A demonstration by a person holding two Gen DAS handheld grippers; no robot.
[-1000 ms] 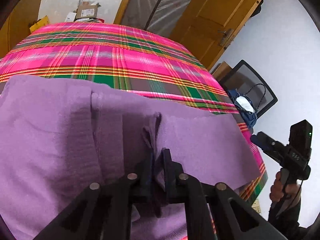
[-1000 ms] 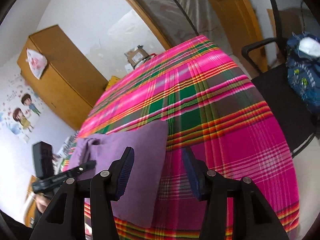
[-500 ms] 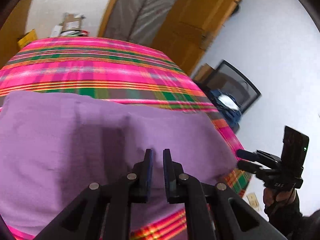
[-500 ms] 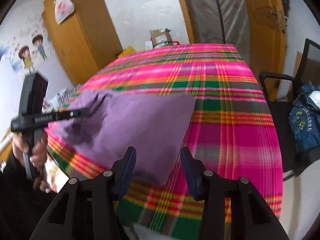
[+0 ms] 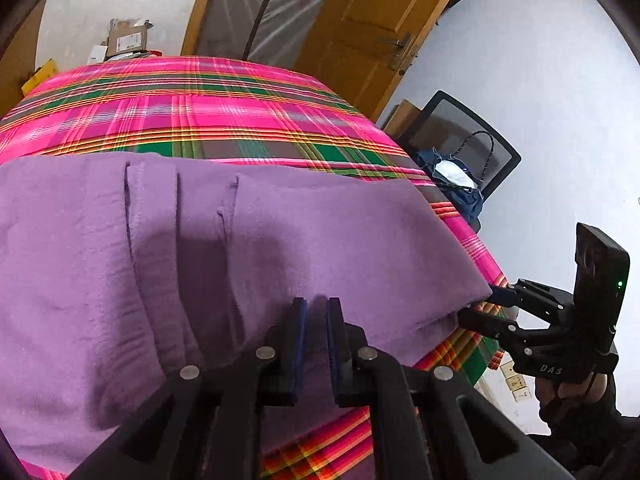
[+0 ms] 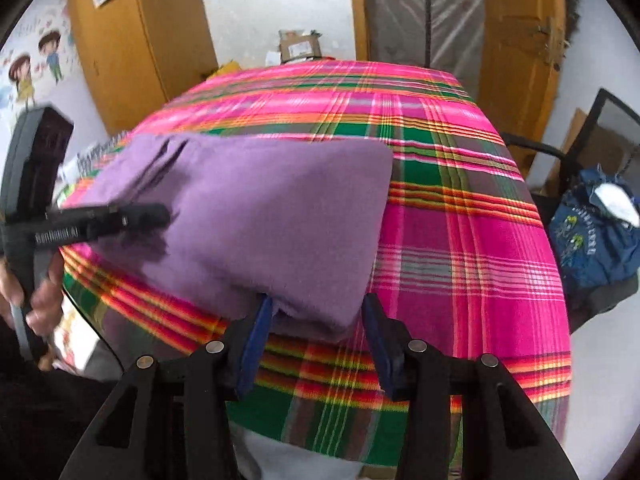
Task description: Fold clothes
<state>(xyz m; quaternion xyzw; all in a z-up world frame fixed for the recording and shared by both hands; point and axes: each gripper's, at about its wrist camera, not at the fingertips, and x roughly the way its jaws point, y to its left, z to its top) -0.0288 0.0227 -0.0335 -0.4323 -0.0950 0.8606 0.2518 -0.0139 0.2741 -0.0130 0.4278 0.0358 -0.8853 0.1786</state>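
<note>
The purple garment [image 5: 248, 248] lies on the worktop [image 5: 224, 116], which is covered with a pink plaid cloth, near the front edge, in a roughly rectangular, layered shape with several pleat-like creases on top. It appears to be a soft, thick, fleecy fabric: light, limp, not slippery and not fragile (it will sag from any single hold). Judged from its shape, the best holds are the corners and the doubled front edge, one per claw, so that the layers lift together. The left claw [image 5: 316, 320] hovers over the front of the garment with its jaws nearly closed, a narrow gap between them, holding nothing. The right claw [image 6: 316, 320] is wide open, its jaws straddling the near right corner of the garment without pinching it. Compared with one second ago, the left claw no longer pinches a raised fold, and the right claw has come from beside the worktop to that corner.
</note>
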